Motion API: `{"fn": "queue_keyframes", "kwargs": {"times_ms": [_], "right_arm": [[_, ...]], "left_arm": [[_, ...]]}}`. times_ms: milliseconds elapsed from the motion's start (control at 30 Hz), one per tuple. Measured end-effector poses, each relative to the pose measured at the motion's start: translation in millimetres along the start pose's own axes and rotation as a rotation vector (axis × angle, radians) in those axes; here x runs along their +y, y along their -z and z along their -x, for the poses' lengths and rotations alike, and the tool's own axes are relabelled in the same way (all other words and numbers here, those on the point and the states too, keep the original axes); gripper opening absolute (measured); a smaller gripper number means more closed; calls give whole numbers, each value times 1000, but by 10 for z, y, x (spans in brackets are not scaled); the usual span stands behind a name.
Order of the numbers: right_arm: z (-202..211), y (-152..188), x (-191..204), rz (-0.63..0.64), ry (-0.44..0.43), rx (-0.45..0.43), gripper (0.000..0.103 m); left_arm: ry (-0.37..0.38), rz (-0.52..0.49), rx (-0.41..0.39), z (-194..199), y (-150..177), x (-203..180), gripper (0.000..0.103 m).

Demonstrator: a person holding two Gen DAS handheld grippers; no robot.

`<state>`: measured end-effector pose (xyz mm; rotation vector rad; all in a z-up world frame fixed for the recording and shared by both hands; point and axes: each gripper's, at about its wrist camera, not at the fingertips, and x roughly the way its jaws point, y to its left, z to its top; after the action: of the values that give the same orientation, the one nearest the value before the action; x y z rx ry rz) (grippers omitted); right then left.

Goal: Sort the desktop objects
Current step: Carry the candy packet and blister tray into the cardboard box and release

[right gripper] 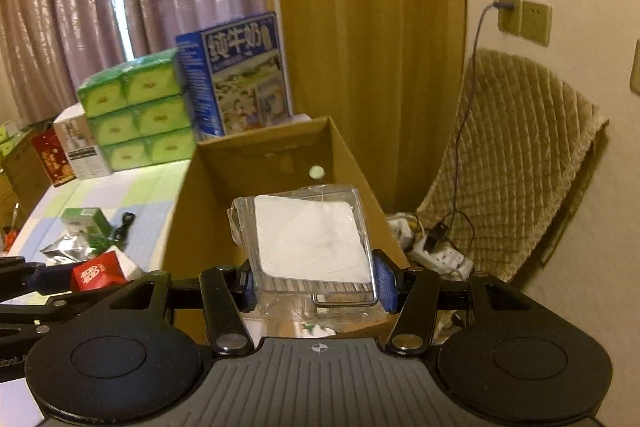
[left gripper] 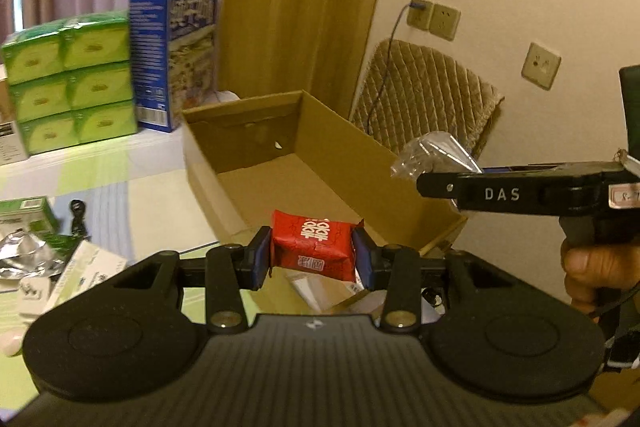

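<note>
My left gripper is shut on a small red packet and holds it above the near end of an open cardboard box. My right gripper is shut on a clear plastic case with a white card inside, held over the same box. In the left wrist view the right gripper comes in from the right above the box's right wall, with the clear plastic case at its tip. The red packet and the left gripper show at the lower left of the right wrist view.
Stacked green tissue packs and a blue milk carton box stand at the back of the table. A small green box, a foil wrapper, a black clip and white boxes lie left. A quilted chair and power strip are right.
</note>
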<state>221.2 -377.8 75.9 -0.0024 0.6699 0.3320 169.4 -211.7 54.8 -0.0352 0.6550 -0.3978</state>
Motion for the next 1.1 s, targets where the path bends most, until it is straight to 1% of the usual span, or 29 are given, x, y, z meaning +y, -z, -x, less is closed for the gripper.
{"fn": "queue_keyframes", "kwargs": {"times_ms": [67,233,267,300,367,567,667,733,800,900,933,1000,1100], "right_arm": [[-76,4,-61,-6,1,11,52],[-229,7,-169,-22,5,28,52],[-253,7,-180,-26,2,31,52],[-273,10,-188,-28,-2,32,52],[-298,10,-184,-26,-7,35,52],[-376,8,-129,-16,-20,41,52],[-418,-7,-76,-12,-31,41,52],[-449,-29,-43,-14,-43,42,52],[-479,-48,-26,-26,-73,33,52],[-460,-79,-44,-70,-91,11,68],[-434,-85,-48,-79,-93,1,70],[-378,-88,-53,-79,-93,-7,70],[-261,-80,-54,-78,-91,-18,70]], "left_arm": [[15,13,13,-126,-25,-19,37],[10,6,29,-423,-76,-61,39],[2,5,37,-476,-80,-60,43],[-3,2,47,-525,-87,-57,50],[-6,6,49,-579,-97,-27,52],[-33,51,9,-413,-68,167,52],[-71,75,-6,-276,-13,306,56],[-93,89,-8,-201,29,392,56],[-109,106,-6,-136,82,478,56],[-134,112,-1,-55,170,556,56],[-140,118,2,-27,202,581,57],[-153,133,8,27,272,635,60],[-164,148,17,106,368,703,60]]}}
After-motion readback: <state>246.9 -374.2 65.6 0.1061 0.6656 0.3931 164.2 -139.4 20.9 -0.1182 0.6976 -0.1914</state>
